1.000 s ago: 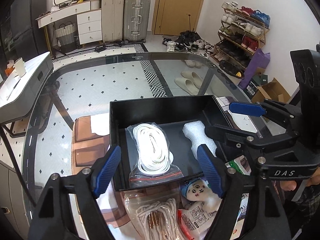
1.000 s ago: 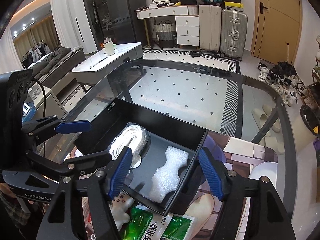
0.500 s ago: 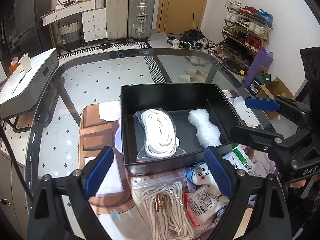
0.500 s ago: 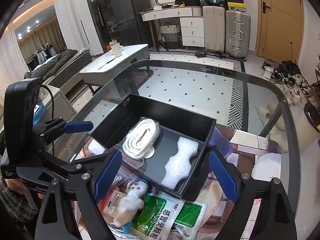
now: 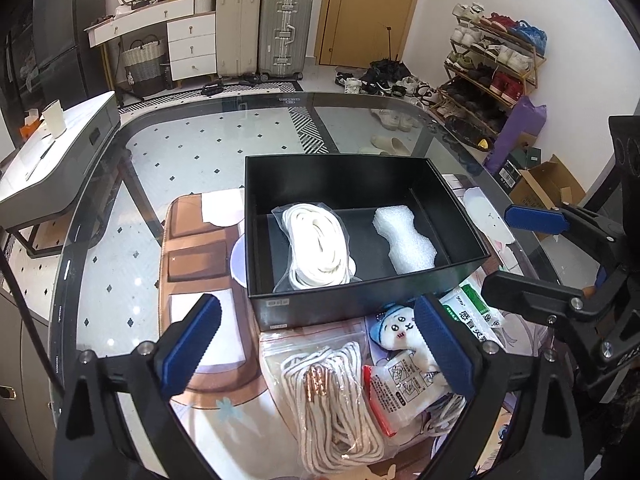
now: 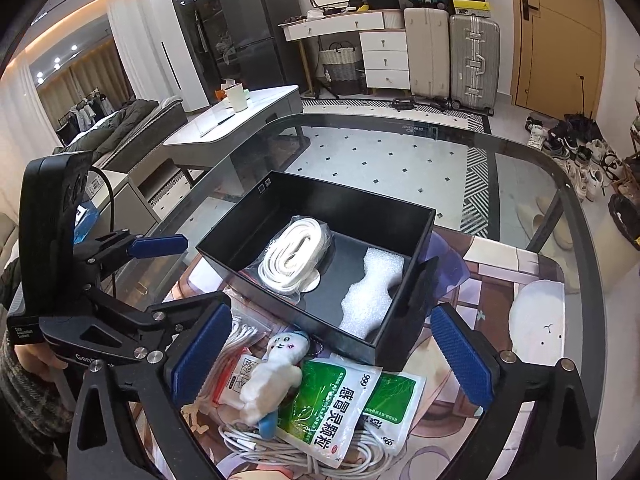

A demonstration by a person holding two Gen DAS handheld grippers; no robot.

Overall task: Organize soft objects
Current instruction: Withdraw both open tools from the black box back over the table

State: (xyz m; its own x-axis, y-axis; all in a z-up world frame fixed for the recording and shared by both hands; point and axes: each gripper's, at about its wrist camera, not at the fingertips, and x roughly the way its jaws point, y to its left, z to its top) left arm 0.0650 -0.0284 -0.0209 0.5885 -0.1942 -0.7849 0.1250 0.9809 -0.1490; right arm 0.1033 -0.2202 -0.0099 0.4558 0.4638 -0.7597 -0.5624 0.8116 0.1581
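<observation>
Left wrist view has the black box (image 5: 360, 296) on the glass table (image 5: 192, 148), holding a bagged coil of white strap (image 5: 316, 246) and a foam piece (image 5: 404, 240). Just in front sit a bagged rope (image 5: 336, 392), plush doll (image 5: 400, 334) and green sachets (image 6: 340, 404). Both the left gripper (image 5: 316, 344) and right gripper (image 6: 332, 352) have just been opening, jaws wide with nothing gripped.

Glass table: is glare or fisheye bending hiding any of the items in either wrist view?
Left wrist: table rim bows hard, floor shows through the glass, box and rope bag stay sharp. Right wrist: ceiling lamps flare at far left, green packet print is legible, black corners vignette both views.
</observation>
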